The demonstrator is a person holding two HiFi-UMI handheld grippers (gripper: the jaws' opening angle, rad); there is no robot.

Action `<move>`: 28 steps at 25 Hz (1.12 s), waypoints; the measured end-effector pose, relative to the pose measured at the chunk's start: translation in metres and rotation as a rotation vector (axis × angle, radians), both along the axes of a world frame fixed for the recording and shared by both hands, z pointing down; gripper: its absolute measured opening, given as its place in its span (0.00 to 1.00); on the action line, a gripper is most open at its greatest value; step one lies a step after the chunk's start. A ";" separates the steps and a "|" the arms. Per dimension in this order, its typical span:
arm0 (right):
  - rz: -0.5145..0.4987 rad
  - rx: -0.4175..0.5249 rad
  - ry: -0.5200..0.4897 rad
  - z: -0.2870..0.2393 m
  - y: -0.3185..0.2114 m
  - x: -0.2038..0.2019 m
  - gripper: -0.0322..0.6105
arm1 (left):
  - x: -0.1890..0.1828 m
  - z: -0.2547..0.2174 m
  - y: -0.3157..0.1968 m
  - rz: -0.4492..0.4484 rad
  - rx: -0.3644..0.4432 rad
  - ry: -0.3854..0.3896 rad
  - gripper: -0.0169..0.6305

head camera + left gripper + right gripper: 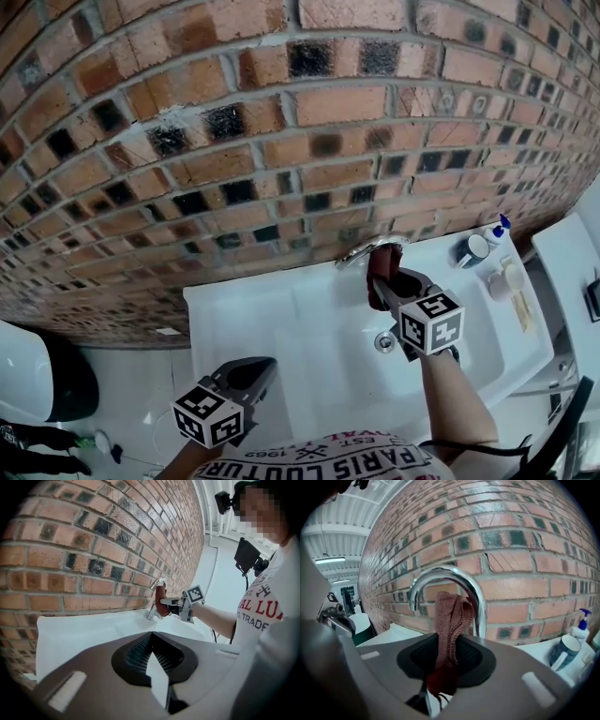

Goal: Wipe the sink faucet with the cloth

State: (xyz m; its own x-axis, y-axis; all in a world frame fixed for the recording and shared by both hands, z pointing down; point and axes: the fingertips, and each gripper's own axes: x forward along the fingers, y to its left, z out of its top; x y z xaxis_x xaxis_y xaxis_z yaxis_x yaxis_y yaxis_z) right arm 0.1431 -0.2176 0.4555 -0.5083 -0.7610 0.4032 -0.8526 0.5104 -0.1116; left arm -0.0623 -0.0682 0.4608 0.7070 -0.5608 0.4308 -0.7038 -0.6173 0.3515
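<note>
A curved chrome faucet [359,251] rises at the back of the white sink [281,323], against the brick wall. My right gripper [387,284] is shut on a red-brown cloth [382,266] and holds it up against the faucet's neck. In the right gripper view the cloth [450,618] stands up from the shut jaws, right in front of the faucet's arch [440,575]. My left gripper [255,373] hangs over the sink's front left, well apart from the faucet, shut and holding nothing. From the left gripper view, the faucet [153,605] and cloth [161,602] show far off.
The drain [384,342] lies in the basin under my right gripper. A mug [472,249], a pump bottle [498,231] and a cup [507,278] stand on the sink's right ledge. The brick wall [281,122] rises close behind. A white and black fixture [37,380] sits at lower left.
</note>
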 end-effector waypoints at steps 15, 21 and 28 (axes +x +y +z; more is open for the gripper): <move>0.092 -0.145 0.027 0.035 -0.022 0.023 0.20 | -0.002 0.007 -0.012 -0.009 -0.009 0.031 0.03; 0.101 -0.152 0.010 0.029 -0.021 0.025 0.20 | -0.005 0.005 -0.010 -0.015 -0.002 0.036 0.04; 0.098 -0.090 -0.016 -0.008 -0.018 0.024 0.20 | -0.010 0.001 -0.006 -0.025 0.010 0.044 0.03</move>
State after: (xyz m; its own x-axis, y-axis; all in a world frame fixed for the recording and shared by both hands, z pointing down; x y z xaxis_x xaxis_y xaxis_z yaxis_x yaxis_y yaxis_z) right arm 0.1670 -0.2356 0.4473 -0.4397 -0.7688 0.4644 -0.8959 0.4118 -0.1666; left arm -0.0719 -0.0743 0.4613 0.7109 -0.5829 0.3935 -0.7031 -0.6032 0.3766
